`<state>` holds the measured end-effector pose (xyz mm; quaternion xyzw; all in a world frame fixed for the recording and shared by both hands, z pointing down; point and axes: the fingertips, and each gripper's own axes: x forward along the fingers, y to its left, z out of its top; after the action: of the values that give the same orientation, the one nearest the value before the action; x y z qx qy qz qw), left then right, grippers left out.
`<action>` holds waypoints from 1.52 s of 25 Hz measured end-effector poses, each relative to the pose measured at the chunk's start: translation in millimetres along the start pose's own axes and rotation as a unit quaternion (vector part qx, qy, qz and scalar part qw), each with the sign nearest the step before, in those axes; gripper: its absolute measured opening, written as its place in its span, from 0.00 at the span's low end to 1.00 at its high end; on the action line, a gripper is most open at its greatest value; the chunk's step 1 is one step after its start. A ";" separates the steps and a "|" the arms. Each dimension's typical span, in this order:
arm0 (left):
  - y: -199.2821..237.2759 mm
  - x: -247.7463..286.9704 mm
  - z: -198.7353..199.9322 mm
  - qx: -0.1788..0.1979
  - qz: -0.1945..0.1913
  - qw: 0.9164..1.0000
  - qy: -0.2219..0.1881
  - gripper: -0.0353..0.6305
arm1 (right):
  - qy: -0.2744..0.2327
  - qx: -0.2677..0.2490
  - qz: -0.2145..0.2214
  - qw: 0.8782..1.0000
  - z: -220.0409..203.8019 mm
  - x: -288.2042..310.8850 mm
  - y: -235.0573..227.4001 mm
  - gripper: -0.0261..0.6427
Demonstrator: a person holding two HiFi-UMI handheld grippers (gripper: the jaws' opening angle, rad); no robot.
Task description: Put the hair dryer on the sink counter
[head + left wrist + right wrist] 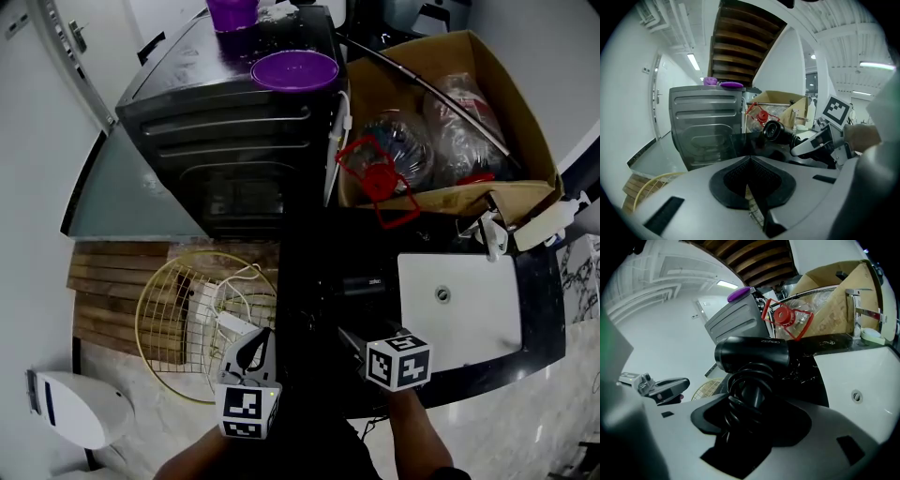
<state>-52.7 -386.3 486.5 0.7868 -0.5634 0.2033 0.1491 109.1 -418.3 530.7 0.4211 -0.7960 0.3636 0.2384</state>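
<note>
Right gripper (754, 414) clamped on hair dryer (752, 354) handle, cord coiled round it. Left gripper (750, 161) pressed together, empty, just off counter's left edge, out of play. Dryer straight ahead of right jaws, barrel crosswise, over dark sink counter (812, 365) left of white basin (461, 309). Touching or hovering: unclear. Head view loses black dryer against black counter; left gripper view shows barrel's round end. Cardboard box (487, 89) beyond, at back edge.
</note>
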 end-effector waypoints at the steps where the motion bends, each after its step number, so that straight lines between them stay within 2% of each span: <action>1: -0.3 2.9 0.4 -0.001 -0.001 1.000 0.002 0.06 | 0.004 -0.001 -0.003 1.000 1.2 1.8 -2.5 0.44; 13: -7.7 20.2 11.6 -0.001 -0.015 1.000 0.002 0.06 | 0.045 -0.022 -0.030 0.998 -0.6 20.9 -16.6 0.44; 27: -16.2 15.8 14.8 -0.008 -0.021 1.000 0.004 0.06 | 0.052 -0.056 -0.081 0.994 -3.5 28.8 -17.5 0.45; 34: -18.6 3.0 22.1 -0.003 -0.022 1.000 -0.006 0.06 | 0.038 -0.066 -0.080 0.994 -1.3 23.6 -14.3 0.47; 38: -21.2 -10.5 23.0 0.002 -0.029 0.999 -0.015 0.06 | 0.002 -0.069 -0.099 0.993 -2.0 5.4 -10.1 0.47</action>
<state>-32.1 -381.5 461.2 0.8063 -0.5419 0.1879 0.1449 114.9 -423.3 539.5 0.4797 -0.7730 0.2835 0.3034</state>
